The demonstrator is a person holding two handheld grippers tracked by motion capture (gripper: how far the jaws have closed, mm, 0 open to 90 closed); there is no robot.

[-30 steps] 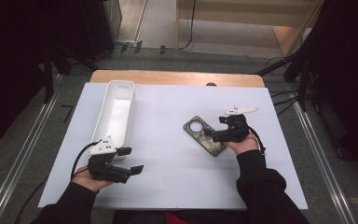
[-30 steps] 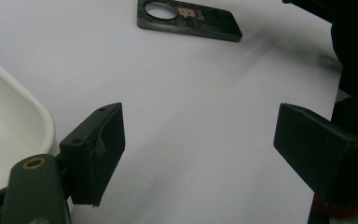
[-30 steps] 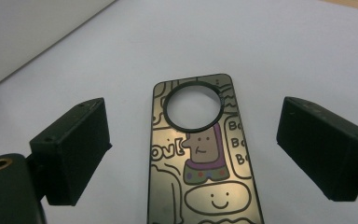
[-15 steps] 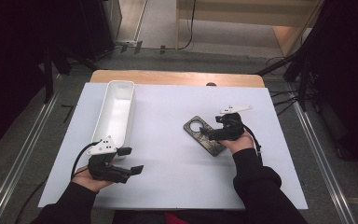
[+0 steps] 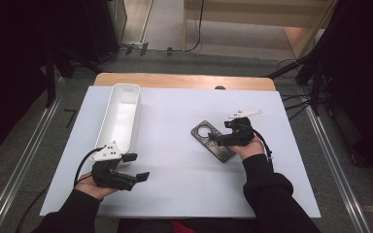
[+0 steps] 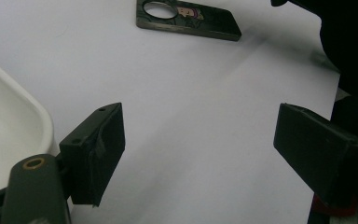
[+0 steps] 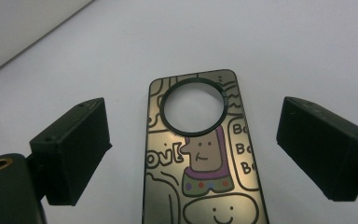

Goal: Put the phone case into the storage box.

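Right hand-held gripper (image 5: 221, 138) hovers over the phone case (image 5: 212, 141), jaws wide open w/ the case between them in the right gripper view, not touching it. Case (image 7: 200, 158) lies flat on the white worktop (image 5: 175, 126), right of centre, ring cutout at its far end (cartoon doodles on its face). Left hand-held gripper (image 5: 136, 167) sits low near the front left, jaws spread wide w/ nothing between them, just beside the near end of the white tray (image 5: 121, 116). Tray corner (image 6: 14, 140) shows at left in the left gripper view, case (image 6: 189, 18) well apart up top
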